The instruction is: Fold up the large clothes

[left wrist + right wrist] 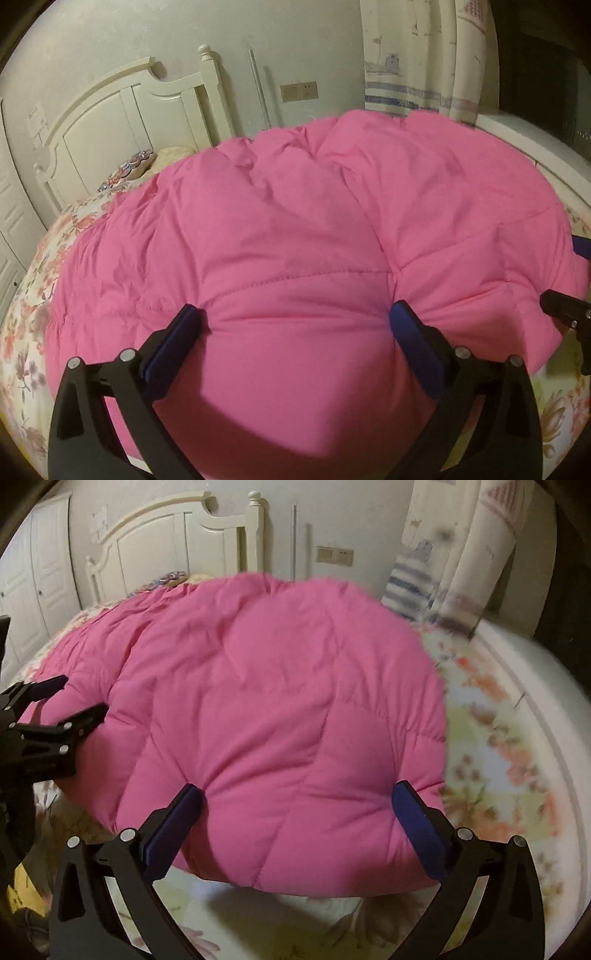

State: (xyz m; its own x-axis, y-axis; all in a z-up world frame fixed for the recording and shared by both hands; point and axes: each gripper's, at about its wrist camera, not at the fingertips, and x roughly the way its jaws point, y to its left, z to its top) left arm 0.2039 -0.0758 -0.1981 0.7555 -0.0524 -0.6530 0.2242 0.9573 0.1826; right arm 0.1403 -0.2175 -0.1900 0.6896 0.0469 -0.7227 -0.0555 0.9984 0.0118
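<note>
A large pink quilted padded garment (pixel 295 221) lies spread over the bed, puffy and creased. My left gripper (pixel 297 317) has its blue-padded fingers (pixel 173 343) wide apart, pressed into a thick bulge of the near edge, and the fabric dimples at both tips. My right gripper (pixel 297 799) clamps another thick bulge of the garment (pixel 280 686) at its near right edge, which sits slightly off the sheet with shadow under it. The left gripper (pixel 72 699) shows at the left of the right wrist view, and the right gripper (pixel 570 277) at the right edge of the left wrist view.
The bed carries a floral sheet (pixel 491 746) and a patterned pillow (pixel 129 166) near the white headboard (pixel 122 110). White wardrobe doors (pixel 37 572) stand at the left. A striped curtain (pixel 406 74) hangs behind, beside a white ledge (pixel 535 144).
</note>
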